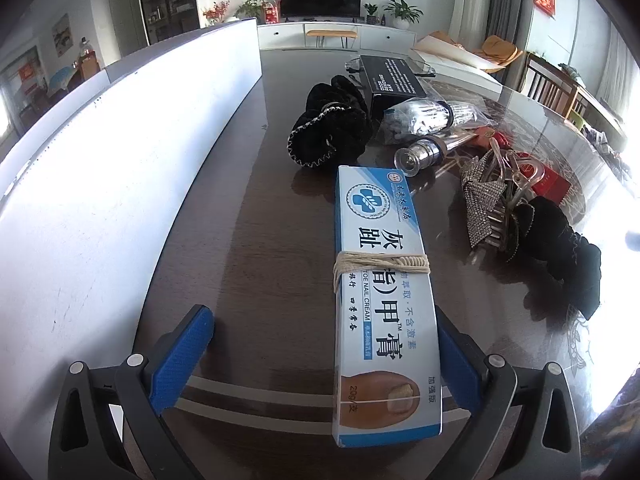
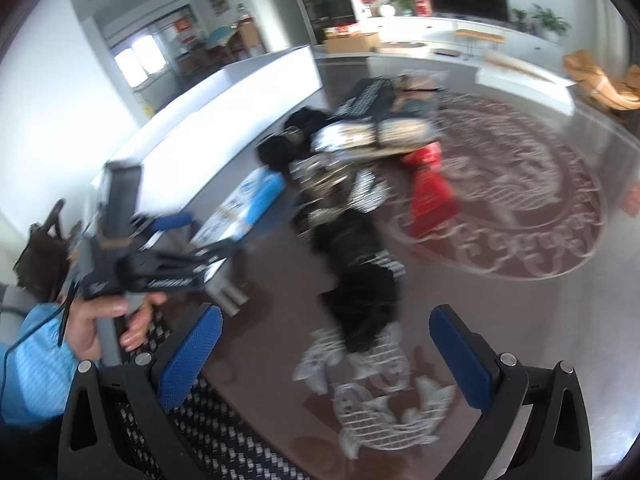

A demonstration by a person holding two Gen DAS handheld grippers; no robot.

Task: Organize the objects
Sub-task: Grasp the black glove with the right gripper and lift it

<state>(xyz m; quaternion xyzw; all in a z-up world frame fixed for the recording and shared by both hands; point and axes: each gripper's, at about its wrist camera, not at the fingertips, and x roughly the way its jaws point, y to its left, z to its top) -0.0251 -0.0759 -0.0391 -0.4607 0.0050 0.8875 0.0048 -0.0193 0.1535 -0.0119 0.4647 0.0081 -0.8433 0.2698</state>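
- left gripper (image 1: 320,344) wide open, nail cream box (image 1: 380,280) lying between its fingers, touching the right one, not grabbed yet
- right gripper (image 2: 324,344) open too, empty
- pile (image 1: 440,136) ahead looks unsorted, so barely started imo

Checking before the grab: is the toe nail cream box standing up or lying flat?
Lying flat: the cream box rests lengthwise on the table, printed face up, between the open left gripper fingers.

A long blue-and-white cardboard cream box (image 1: 382,304), bound with beige string, is being flanked by the wide-spread blue-padded left gripper (image 1: 320,354), its far end pointing toward twelve o'clock.
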